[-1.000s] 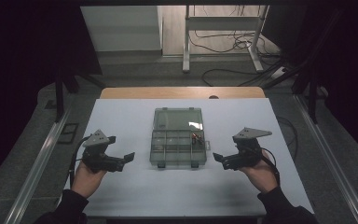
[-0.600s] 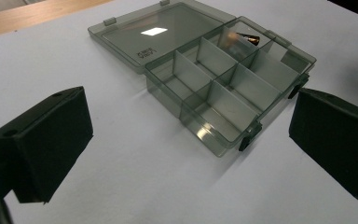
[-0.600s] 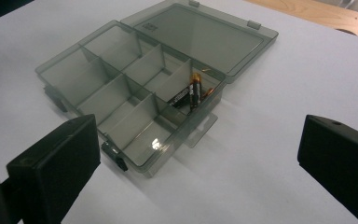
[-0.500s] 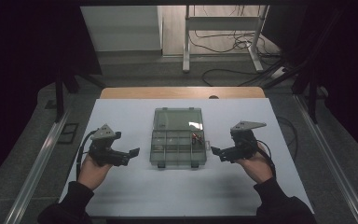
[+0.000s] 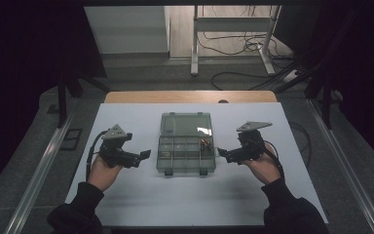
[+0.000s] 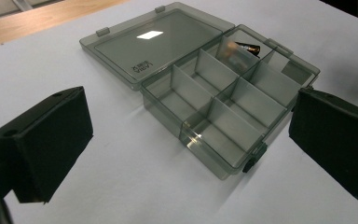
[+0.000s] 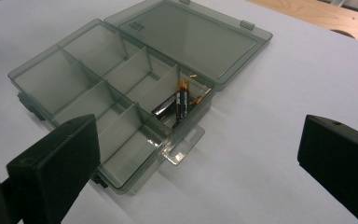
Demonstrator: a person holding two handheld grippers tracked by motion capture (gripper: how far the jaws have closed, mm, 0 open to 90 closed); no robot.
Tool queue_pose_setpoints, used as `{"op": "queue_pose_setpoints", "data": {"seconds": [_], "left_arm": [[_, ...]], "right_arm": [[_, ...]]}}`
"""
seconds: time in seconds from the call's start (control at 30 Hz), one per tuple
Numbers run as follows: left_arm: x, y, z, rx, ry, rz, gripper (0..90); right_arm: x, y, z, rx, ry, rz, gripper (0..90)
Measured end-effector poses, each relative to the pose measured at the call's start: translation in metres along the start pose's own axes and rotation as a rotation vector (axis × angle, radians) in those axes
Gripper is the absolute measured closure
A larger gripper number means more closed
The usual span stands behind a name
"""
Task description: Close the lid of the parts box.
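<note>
A clear grey compartment box point(image 5: 185, 172) lies open in the middle of the white table, its lid point(image 5: 185, 124) flat on the far side. A few batteries point(image 5: 205, 143) lie in the tray's far right compartment; the other compartments look bare. My left gripper point(image 5: 143, 157) is open just left of the box, apart from it. In the left gripper view the box point(image 6: 200, 112) and batteries point(image 6: 244, 46) lie ahead of the spread jaws of the left gripper point(image 6: 189, 140). My right gripper point(image 5: 222, 154) is open at the box's right side. Its own view shows the batteries point(image 7: 177, 103) ahead of the right gripper point(image 7: 198, 163).
The white table point(image 5: 292, 195) ends in a wooden strip point(image 5: 190, 96) at the far edge. Beyond it stand metal frame legs point(image 5: 194, 48), with cables point(image 5: 233, 46) on the floor. A clear hang tab point(image 7: 184, 144) juts from the box's near right side.
Both hands have moved forward and inward, bringing each gripper closer to the sides of the box. The box and batteries have not moved.
</note>
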State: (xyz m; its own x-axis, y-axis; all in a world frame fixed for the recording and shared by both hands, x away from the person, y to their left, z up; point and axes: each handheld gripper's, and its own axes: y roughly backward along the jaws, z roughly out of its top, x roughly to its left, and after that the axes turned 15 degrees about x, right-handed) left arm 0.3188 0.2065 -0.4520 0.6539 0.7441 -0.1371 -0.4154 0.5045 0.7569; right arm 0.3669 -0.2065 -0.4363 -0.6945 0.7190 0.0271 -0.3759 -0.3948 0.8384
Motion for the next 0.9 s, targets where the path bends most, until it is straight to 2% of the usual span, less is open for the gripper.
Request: {"op": "queue_pose_setpoints", "data": {"seconds": [0.13, 0.43, 0.63, 0.9], "left_arm": [[0.002, -0.003, 0.004, 0.008, 0.002, -0.013, 0.1], [0.006, -0.011, 0.011, 0.011, -0.001, -0.021, 0.1], [0.007, -0.017, 0.014, 0.022, -0.021, -0.013, 0.1], [0.012, -0.024, 0.018, 0.031, -0.029, -0.008, 0.1]], "right_arm": [[0.003, -0.003, 0.005, 0.012, 0.031, -0.014, 0.0], [0.001, -0.011, 0.013, 0.022, 0.036, -0.011, 0.0], [-0.005, -0.017, 0.018, 0.022, 0.018, -0.015, 0.0], [-0.013, -0.026, 0.025, 0.017, -0.009, 0.011, 0.0]]}}
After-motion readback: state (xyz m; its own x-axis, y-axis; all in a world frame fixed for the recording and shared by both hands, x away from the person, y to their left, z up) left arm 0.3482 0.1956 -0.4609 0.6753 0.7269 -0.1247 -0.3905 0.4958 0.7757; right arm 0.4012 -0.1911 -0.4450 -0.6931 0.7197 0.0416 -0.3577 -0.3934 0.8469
